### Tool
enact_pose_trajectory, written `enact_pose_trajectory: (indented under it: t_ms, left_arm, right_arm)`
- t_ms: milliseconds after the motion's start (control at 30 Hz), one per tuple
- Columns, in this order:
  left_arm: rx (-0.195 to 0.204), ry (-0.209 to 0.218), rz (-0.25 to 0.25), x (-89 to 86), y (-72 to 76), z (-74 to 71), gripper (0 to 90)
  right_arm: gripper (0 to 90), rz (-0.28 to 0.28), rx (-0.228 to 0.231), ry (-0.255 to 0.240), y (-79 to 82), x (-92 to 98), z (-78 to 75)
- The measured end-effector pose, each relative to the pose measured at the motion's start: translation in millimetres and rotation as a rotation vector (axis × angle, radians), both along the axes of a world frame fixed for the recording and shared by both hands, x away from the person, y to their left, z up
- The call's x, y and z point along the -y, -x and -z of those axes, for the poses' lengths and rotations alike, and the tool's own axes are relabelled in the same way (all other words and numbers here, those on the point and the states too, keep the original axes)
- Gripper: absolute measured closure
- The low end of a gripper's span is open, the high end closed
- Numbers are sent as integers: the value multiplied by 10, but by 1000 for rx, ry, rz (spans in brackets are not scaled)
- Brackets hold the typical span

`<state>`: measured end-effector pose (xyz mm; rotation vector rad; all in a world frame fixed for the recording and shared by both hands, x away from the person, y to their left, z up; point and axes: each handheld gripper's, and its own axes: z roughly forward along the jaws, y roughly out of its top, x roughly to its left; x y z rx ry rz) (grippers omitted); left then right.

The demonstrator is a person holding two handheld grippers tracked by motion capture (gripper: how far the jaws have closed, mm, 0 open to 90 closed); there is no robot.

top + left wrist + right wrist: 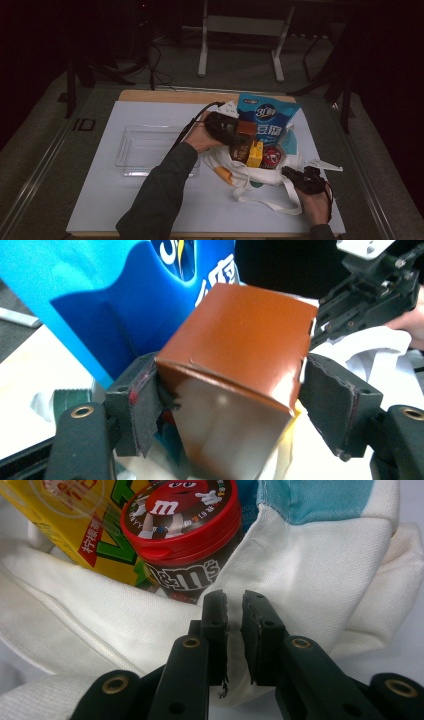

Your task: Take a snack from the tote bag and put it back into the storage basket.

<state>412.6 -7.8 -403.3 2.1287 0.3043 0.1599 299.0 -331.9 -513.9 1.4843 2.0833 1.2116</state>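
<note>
Plainly the step was lifting the brown box (240,335) out of the cloth bag (310,580). The box sat between the pads of the left tongs (227,410), tilted, with a pad against each side, so the left tongs were pinching it. The left pad caught only a lower corner. A good lift would have called for a squarer hold on the flat sides and a straight rise before swinging away, since a slanted card box could twist out of such a bite.

The right tongs (234,605) were pressed almost together, seemingly nipping a fold of the bag's rim to hold it down and open. Keeping that hold steady would have stopped the cloth from rising with the box.

Just behind the left tongs stood a tall blue packet (100,300), touching or nearly touching the box; it looked the likeliest thing to be dragged or tipped. Right in front of the right tongs, inside the bag, lay a yellow carton (75,535) and a red-lidded sweets tub (185,525) side by side. Beyond the left tongs' outer side, a clear tray (127,150) waited on the table (150,210), with nothing standing between. The bag's strap (270,205) lay looped beside the right hand, away from the lift.
</note>
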Motion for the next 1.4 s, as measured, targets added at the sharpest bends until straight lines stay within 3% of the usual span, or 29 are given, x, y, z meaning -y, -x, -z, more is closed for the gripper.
enact_pose_trajectory:
  t_ms: [67,200,333,467,567,733,900,1133,1400]
  left_arm:
    - [-5,13,7,27,-17,-6,257]
    - [-11,-6,23,118,-27,24,263]
    - [-24,-1,9,135,-19,35,277]
    - [-19,-24,11,138,23,6,295]
    - [-12,-23,23,116,51,-17,374]
    - [-17,-2,31,105,61,5,383]
    - [-1,-28,52,113,74,-12,389]
    - [-66,66,43,112,30,99,369]
    - [-69,110,37,126,9,169,362]
  right_arm:
    - [799,0,-1,-1,0,3,-1]
    - [798,-1,-2,-3,-1,5,1]
    - [796,-1,-4,-6,0,7,1]
    - [794,-1,-5,-7,-2,8,4]
    - [794,0,-6,-7,-2,8,6]
    - [794,1,-5,-9,-5,8,11]
    - [790,0,-6,-12,-5,14,14]
    - [785,2,-7,-13,-4,17,14]
    - [781,1,-8,-27,-8,30,20]
